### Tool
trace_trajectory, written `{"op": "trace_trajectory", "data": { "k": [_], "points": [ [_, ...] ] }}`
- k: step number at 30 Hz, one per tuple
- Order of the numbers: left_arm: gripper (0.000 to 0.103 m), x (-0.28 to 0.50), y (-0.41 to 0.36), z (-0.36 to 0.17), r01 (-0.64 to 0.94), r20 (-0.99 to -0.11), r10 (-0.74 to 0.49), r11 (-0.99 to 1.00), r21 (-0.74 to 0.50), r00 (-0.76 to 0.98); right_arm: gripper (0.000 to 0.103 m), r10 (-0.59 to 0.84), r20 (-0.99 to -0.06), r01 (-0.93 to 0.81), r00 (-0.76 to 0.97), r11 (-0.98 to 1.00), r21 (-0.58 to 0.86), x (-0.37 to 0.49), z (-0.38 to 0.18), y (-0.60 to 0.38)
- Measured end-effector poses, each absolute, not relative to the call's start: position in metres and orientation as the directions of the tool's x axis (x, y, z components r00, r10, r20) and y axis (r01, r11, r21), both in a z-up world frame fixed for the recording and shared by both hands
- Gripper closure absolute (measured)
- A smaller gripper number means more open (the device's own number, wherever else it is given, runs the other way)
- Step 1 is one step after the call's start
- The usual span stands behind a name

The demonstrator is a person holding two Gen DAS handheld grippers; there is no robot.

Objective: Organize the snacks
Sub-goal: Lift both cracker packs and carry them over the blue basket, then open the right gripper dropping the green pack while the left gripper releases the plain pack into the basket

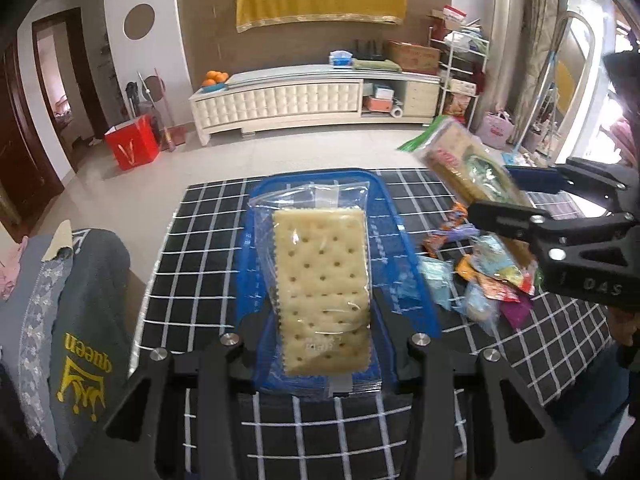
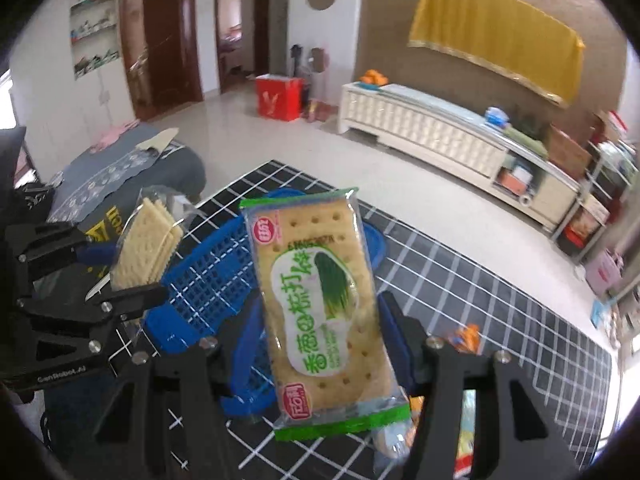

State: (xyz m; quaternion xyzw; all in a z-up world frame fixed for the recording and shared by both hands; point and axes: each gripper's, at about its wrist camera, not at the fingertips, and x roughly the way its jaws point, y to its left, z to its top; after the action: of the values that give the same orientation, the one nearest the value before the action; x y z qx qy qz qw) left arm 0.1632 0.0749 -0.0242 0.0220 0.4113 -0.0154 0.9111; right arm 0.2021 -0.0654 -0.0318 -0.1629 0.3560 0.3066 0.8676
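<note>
So far, task looks just begun. Left gripper (image 1: 320,344) holds a clear-wrapped cracker pack (image 1: 320,280) betw. its fingers, right above the blue basket (image 1: 404,248), which seems empty. Right gripper (image 2: 320,344) clamps a green-edged cracker pack (image 2: 320,304), basket just behind it. Snack pile (image 1: 480,276) on the checked cloth, right of left gripper, is left to sort.

Green cracker packet (image 2: 324,312) clamped — above blue basket (image 2: 200,280).
</note>
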Motion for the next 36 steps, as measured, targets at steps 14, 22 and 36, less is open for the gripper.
{"op": "trace_trajectory", "data": {
  "k": [14,22,36],
  "points": [
    [0.063,0.219,0.126,-0.046,0.014,-0.772,-0.010,1.000,-0.002,0.636,0.042,0.403,-0.789,-0.815,0.463,0.543,-0.201,0.249,-0.073,0.019],
    [0.063,0.229,0.131,-0.068,0.009,-0.784,-0.016,1.000,-0.014,0.620,0.042,0.399,-0.821,-0.866,0.409,0.454,-0.211,0.258,-0.092,0.028],
    [0.063,0.225,0.123,-0.077,0.005,-0.793,0.000,1.000,0.005,0.609,0.006,0.389,-0.740,-0.784,0.548,0.547,-0.294,0.256,-0.075,0.019]
  ]
}}
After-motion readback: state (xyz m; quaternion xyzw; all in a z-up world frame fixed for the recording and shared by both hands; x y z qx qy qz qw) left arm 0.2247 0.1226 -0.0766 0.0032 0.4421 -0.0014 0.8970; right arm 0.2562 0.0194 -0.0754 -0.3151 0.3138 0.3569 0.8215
